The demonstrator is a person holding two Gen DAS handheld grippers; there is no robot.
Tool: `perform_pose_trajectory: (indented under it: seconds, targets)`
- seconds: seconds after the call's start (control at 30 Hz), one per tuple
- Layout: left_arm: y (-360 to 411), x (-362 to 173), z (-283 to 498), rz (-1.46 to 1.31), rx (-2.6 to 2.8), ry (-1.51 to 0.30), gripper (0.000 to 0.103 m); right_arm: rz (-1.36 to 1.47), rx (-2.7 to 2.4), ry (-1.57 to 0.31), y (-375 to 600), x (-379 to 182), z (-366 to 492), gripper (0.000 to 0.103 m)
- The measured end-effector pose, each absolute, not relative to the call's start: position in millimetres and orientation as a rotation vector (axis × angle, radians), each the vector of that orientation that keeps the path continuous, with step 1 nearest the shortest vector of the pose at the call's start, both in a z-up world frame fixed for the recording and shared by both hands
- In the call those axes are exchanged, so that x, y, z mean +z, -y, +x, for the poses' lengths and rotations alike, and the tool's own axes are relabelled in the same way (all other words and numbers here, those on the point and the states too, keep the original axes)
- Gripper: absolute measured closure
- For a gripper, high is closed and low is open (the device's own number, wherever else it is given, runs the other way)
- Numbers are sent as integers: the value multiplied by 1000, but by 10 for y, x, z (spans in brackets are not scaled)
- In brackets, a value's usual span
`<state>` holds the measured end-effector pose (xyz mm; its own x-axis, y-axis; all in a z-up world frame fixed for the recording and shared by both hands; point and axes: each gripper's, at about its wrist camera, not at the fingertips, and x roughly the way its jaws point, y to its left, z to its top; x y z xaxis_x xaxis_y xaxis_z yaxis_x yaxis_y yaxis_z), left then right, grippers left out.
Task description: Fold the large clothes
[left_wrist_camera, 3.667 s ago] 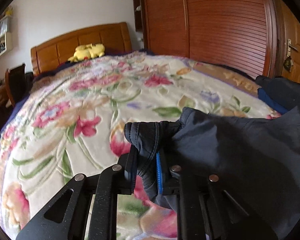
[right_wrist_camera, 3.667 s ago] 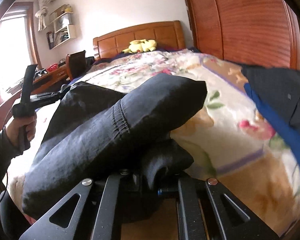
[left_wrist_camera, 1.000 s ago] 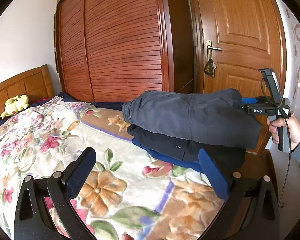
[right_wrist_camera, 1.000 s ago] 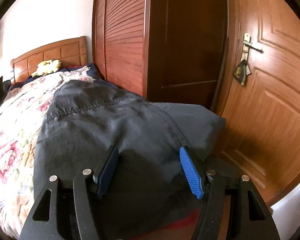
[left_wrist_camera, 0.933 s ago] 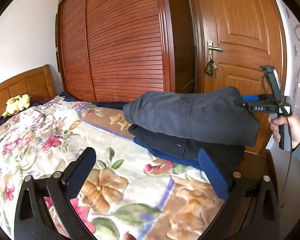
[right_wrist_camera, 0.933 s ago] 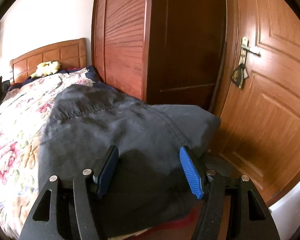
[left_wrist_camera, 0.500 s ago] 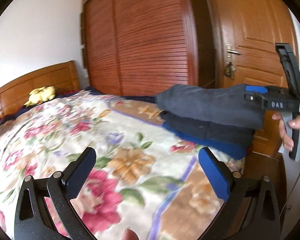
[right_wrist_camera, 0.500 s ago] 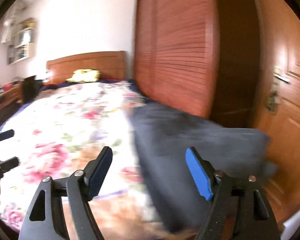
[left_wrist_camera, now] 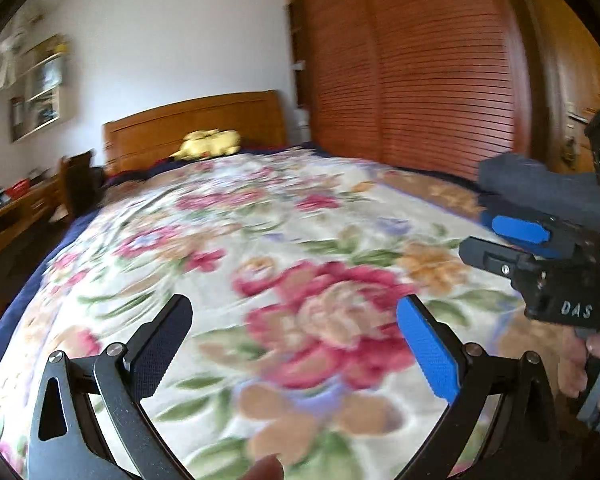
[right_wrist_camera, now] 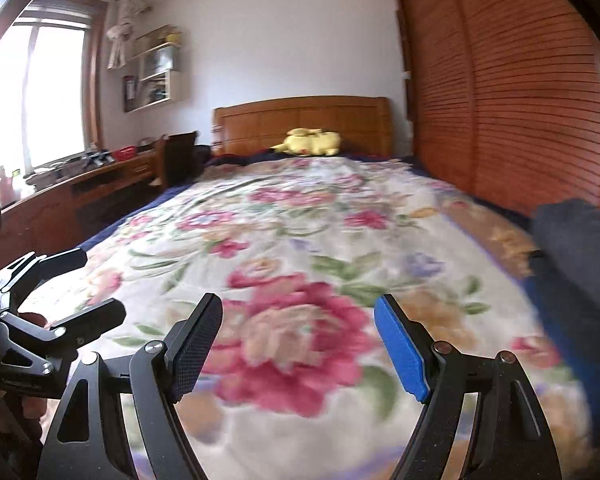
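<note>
Presently, the folded dark garment [left_wrist_camera: 540,188] is found at the right-hand corner of the bed's foot, stacked on further folded clothes whose blue layer [left_wrist_camera: 486,216] shows beneath it. Its long axis cannot be stated with certainty, since only one end is seen in the left wrist view and a blurred edge [right_wrist_camera: 572,248] in the right wrist view.

The left gripper [left_wrist_camera: 296,344] is held with jaws spread wide; nothing is between them, and only the floral bedspread [left_wrist_camera: 260,240] is seen through the gap. The right gripper [right_wrist_camera: 298,344] is likewise spread and empty, over the same bedspread. In the left wrist view the right gripper [left_wrist_camera: 516,240] is seen at the right margin, just before the stacked clothes, held by a hand [left_wrist_camera: 580,360].

No containers are noted on the bed. A yellow plush toy [right_wrist_camera: 310,142] lies against the wooden headboard [right_wrist_camera: 300,120].

The bedspread is otherwise uncovered across its middle and left. Its right edge runs close along the slatted wardrobe doors [right_wrist_camera: 500,100]; at the left edge a desk [right_wrist_camera: 80,184] and a chair [right_wrist_camera: 182,156] stand.
</note>
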<state>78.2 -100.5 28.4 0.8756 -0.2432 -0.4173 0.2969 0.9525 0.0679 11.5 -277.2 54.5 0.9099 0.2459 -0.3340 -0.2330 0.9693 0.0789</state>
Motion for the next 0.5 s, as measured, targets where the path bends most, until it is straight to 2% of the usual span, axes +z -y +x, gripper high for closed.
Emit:
perform_pose_trajectory:
  seconds: [0.23,0.5]
  targets:
    - [398,14,897,62,-142,-435,1,1,294,-332,2252,221,321,23]
    - [-14,-261,961,1,-68,-441,1,-44,278,-320,2146,-89,604,23]
